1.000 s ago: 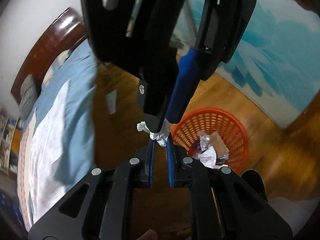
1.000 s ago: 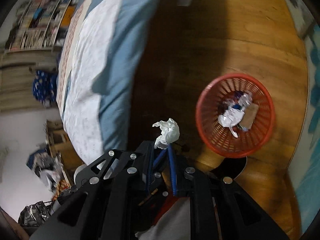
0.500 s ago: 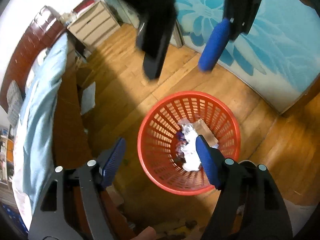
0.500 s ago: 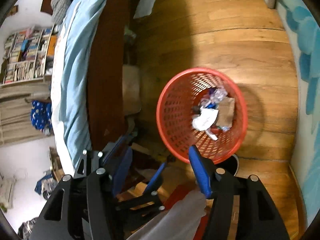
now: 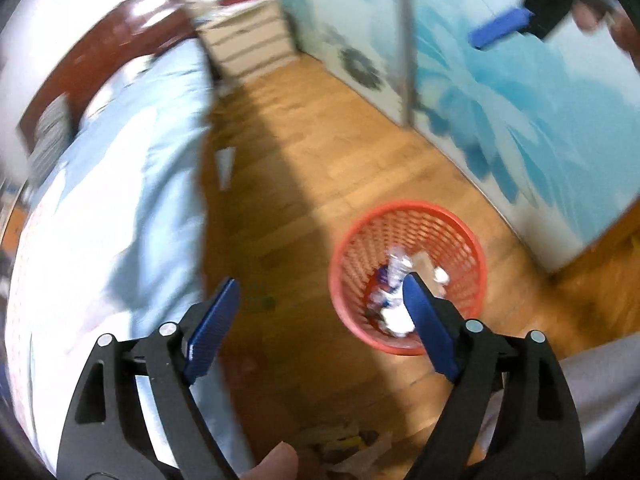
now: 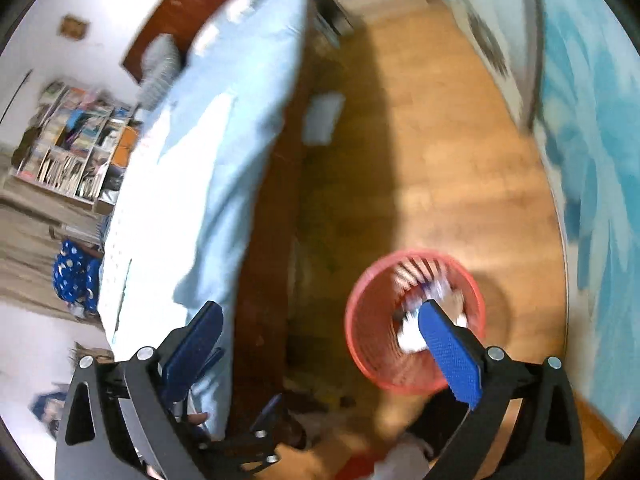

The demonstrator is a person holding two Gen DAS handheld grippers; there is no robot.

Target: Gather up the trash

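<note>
While both views are smeared by motion blur, the tools read clearly enough. Left gripper (image 5: 316, 314): blue-padded fingers (image 5: 210, 326) spread wide apart, nothing between them. Right gripper (image 6: 324, 346): likewise spread wide, blue pads (image 6: 450, 354) bare, nothing held. In the left wrist view, one blue finger of the right gripper shows high up, against the wall, well apart from the left tool.

Orange mesh basket (image 5: 408, 222) stands upright on the wooden floor (image 5: 320, 128). From the left wrist view it sits behind the right-hand finger, whose tip overlaps its interior. In the right wrist view the same basket (image 6: 362, 320) lies behind the right-hand finger too.

Trash (image 5: 394, 314) lies in the basket's bottom: crumpled white paper, a brownish cardboard scrap, something blue and clear; detail too blurred to sort further. In the right wrist view the trash (image 6: 410, 338) shows as white blur beside the fingertip.

Beyond: bed with light blue cover (image 5: 132, 152) along the left side, dark wooden headboard (image 5: 108, 40) at its far end. Flat pale sheet of paper (image 5: 226, 166) on the floor beside the bed. Blue floral wall panel (image 5: 520, 92) on the right, near the basket. White drawer unit (image 5: 252, 42) in the far corner. Right wrist view also catches a bookshelf (image 6: 76, 140) past the bed. Loose litter (image 5: 344, 446) on the floor at the lower edge of the left view.
</note>
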